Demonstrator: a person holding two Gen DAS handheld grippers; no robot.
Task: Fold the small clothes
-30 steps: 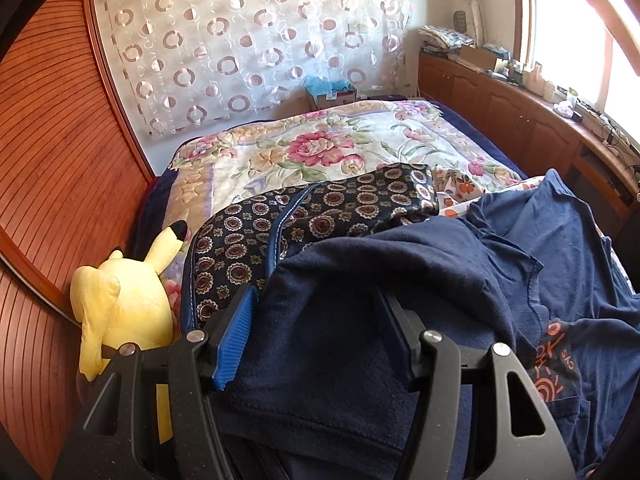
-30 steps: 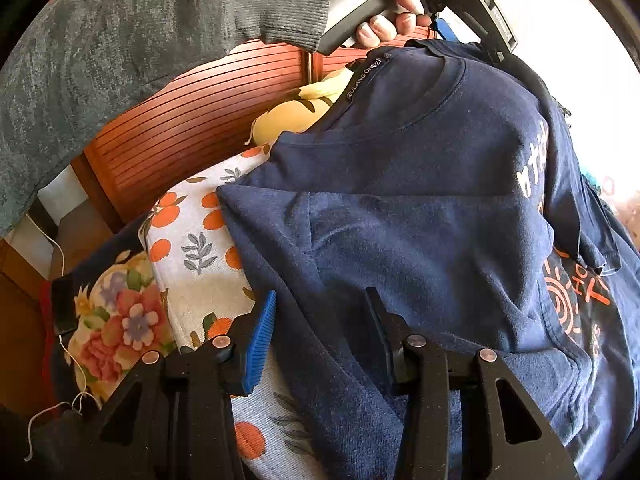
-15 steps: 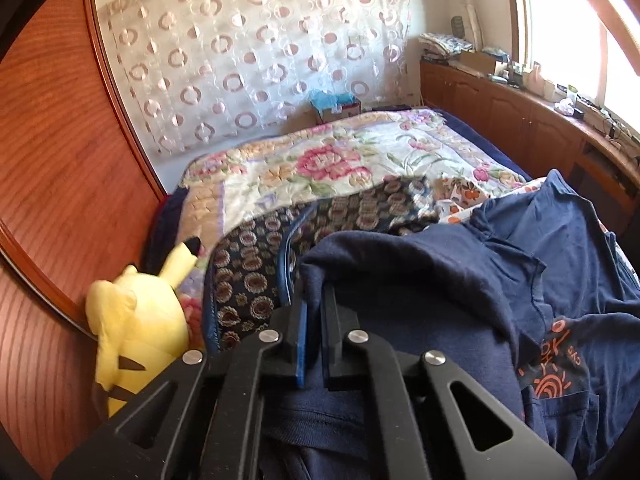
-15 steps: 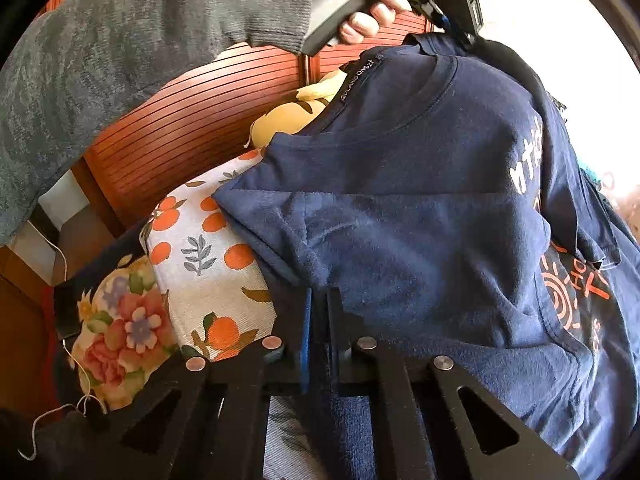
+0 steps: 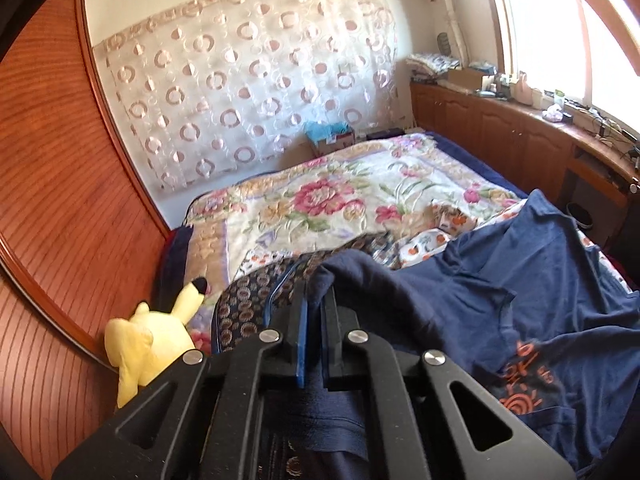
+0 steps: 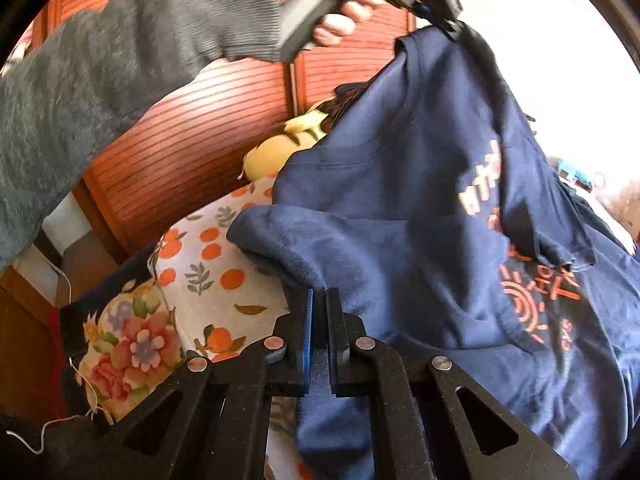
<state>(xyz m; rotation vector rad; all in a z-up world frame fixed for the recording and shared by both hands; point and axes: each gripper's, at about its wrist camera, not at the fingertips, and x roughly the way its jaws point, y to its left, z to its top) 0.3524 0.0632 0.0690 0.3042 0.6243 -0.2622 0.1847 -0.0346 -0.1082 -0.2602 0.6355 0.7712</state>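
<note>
A navy T-shirt [image 5: 500, 280] with an orange print lies rumpled on the bed. My left gripper [image 5: 318, 300] is shut on a fold of its fabric near its upper edge. In the right wrist view the same shirt [image 6: 420, 208] hangs stretched between both grippers. My right gripper [image 6: 318, 294] is shut on a lower fold of the shirt. The left gripper [image 6: 436, 4], held by a hand in a grey sleeve [image 6: 120, 80], pinches the shirt's top corner by the neckline and holds it up high.
A floral quilt [image 5: 340, 200] covers the bed. A white cloth with orange fruit print [image 6: 208, 272] lies under the shirt. A yellow plush toy [image 5: 148, 344] and a dark patterned cushion [image 5: 244, 304] sit by the wooden wall panel [image 5: 60, 200]. Wooden cabinets [image 5: 500, 132] run along the right.
Both grippers stood open over the shirt a second ago and have shut on its fabric. Both have since risen, pulling the shirt up off the bed.
</note>
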